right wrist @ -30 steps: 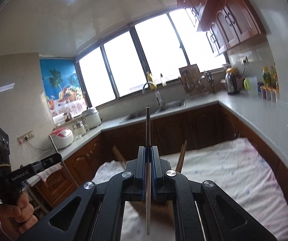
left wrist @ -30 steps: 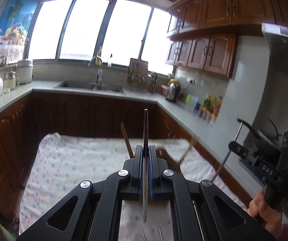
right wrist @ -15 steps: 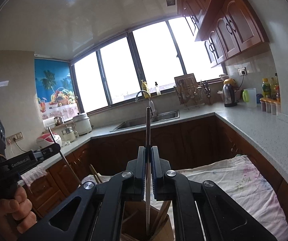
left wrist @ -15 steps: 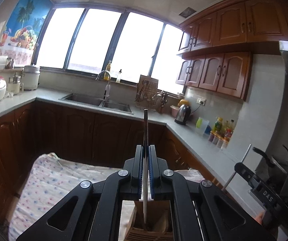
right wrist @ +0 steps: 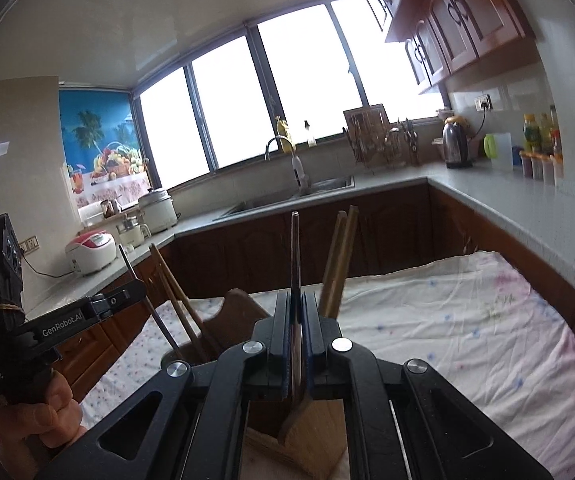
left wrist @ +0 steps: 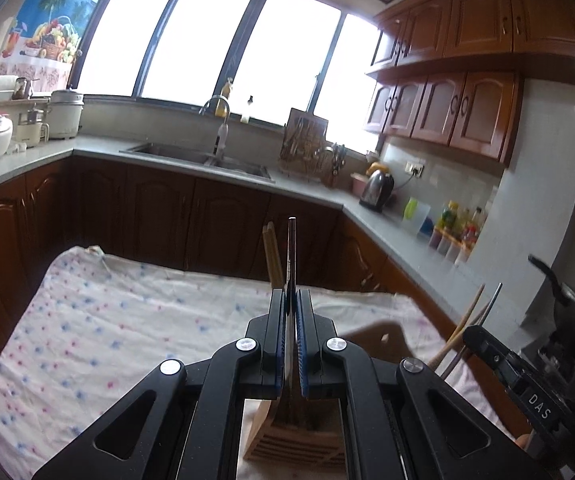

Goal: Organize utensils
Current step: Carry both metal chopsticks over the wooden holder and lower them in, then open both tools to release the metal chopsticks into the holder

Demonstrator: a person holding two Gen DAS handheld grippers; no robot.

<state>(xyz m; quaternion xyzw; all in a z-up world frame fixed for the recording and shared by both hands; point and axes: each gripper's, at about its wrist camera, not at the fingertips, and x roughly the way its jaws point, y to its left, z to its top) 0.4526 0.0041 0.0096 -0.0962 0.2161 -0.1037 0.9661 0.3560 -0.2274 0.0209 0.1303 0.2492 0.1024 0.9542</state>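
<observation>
Both hand-held grippers, left [left wrist: 291, 320] and right [right wrist: 295, 320], clamp thin utensils upright above the wooden holder [left wrist: 295, 436]; next, lower each into a slot.

Wooden utensil holder [left wrist: 295, 432] stands on the cloth-covered table [left wrist: 107, 340], directly under both grippers. Upright chopsticks [right wrist: 339, 264] and leaning sticks [right wrist: 175, 292] crowd its compartments, obstructing entry from above. Left gripper [left wrist: 291, 344] and right gripper [right wrist: 296, 344] sit close together over it. Cloth toward the table's far edge and left side lies open for passage
</observation>
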